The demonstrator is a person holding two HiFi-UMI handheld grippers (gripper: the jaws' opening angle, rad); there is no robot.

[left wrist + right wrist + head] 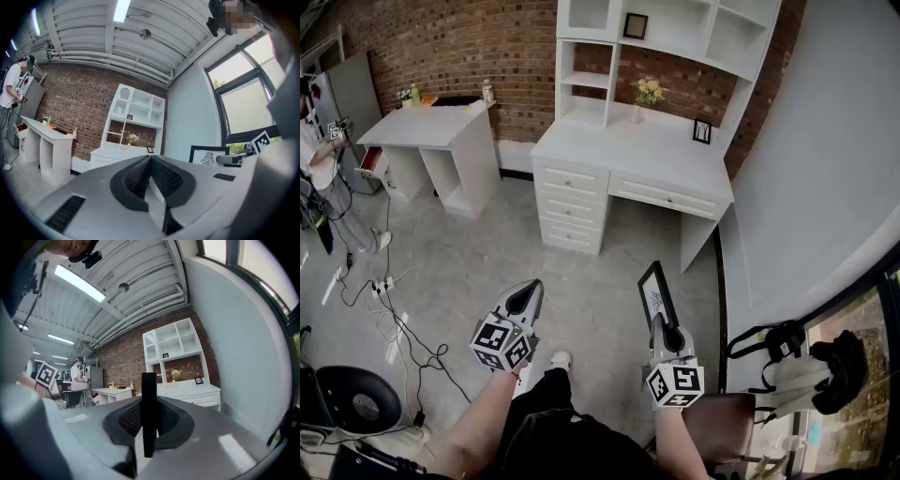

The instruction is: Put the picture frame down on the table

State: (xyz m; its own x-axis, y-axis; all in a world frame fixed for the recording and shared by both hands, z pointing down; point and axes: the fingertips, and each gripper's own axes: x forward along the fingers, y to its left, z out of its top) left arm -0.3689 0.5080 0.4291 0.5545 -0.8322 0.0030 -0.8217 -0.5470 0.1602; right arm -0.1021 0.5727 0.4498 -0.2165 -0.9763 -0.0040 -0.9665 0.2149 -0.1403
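Picture frame (656,292): black-rimmed, with a pale sheet and a dark drawing. It stands up out of the right gripper (663,322), in the air over the grey floor (591,281) and well apart from the white table (647,155) (so not yet set down).
Right gripper: closed on the picture frame's lower edge and holding it, aimed toward the table.
Left gripper (526,298): jaws drawn together with nothing between them; it is beside the right gripper and apart from the picture frame.
Head view only: the whole layout, with both forearms, the table's drawers, a small frame (701,131) and a vase of flowers (649,91) on the tabletop, a second table (431,127) by the brick wall, and cables (394,323) on the floor.
Right gripper view only: the picture frame (148,404) edge-on, a thin black bar pinched between the dark pads, with its drawing out of sight. The left gripper's marker cube (46,374) shows at the left.
Left gripper view only: the picture frame (209,155) face-on at the right, its drawing a dark figure, beside the right gripper's marker cube (261,139). The left gripper's own pads (136,178) meet in the middle.
Person (319,155): stands far left near the second table and shows in all three views.
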